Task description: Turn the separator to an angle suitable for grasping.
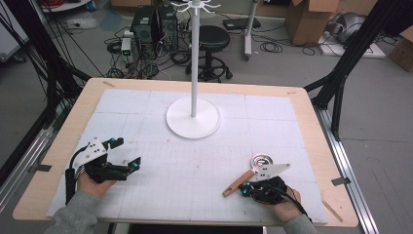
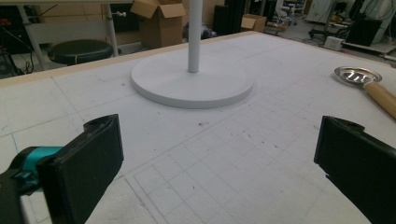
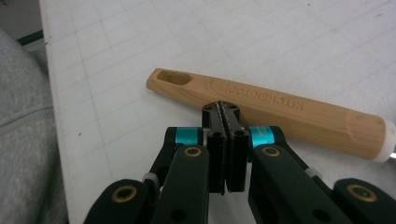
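Note:
A utensil with a shiny metal bowl [image 1: 261, 160] and a wooden handle [image 1: 237, 183] lies on the white gridded mat [image 1: 195, 165] at the front right. In the left gripper view its bowl [image 2: 357, 74] and handle [image 2: 383, 97] sit at the far right. My right gripper [image 1: 242, 187] is shut with nothing between its jaws. Its tips [image 3: 226, 109] rest just at the near side of the handle [image 3: 280, 105], which has a hanging slot at its end. My left gripper [image 1: 127, 152] stands wide open at the front left, and its black pads [image 2: 91, 158] hold nothing.
A white stand with a round base [image 1: 193, 118] and a tall pole [image 1: 194, 58] occupies the middle back of the mat. The wooden table edge [image 1: 316, 136] borders the mat. On the floor behind are a black stool [image 1: 213, 39], computer towers [image 1: 153, 24] and cardboard boxes [image 1: 311, 19].

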Available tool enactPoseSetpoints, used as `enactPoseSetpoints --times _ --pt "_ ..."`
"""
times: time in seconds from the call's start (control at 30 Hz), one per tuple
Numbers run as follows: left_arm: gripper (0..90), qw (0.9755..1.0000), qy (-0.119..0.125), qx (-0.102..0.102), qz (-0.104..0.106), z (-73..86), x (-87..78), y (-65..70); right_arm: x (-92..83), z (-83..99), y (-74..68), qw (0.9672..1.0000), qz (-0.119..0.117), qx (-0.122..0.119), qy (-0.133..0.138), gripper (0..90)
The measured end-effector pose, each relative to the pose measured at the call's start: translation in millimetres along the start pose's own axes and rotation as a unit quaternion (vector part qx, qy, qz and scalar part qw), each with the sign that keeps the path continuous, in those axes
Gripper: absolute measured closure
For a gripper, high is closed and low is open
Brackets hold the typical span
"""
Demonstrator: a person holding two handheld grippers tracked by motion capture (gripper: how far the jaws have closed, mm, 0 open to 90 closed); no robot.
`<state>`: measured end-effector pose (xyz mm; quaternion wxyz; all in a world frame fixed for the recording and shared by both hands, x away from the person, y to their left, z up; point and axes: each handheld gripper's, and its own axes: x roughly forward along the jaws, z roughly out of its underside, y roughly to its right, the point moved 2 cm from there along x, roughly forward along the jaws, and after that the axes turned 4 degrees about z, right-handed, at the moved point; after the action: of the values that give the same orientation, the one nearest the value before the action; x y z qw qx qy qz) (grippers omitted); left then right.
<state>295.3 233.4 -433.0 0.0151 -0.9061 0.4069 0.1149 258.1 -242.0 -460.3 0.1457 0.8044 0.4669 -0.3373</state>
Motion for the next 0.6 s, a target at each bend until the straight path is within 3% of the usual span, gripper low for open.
enactPoseSetpoints --times 0.6 --pt "1.8 1.0 -0.006 0.0 -0.004 1.0 1.6 0.1 18.4 -16.6 4.3 0.9997 0.022 0.006 0.004 89.9"
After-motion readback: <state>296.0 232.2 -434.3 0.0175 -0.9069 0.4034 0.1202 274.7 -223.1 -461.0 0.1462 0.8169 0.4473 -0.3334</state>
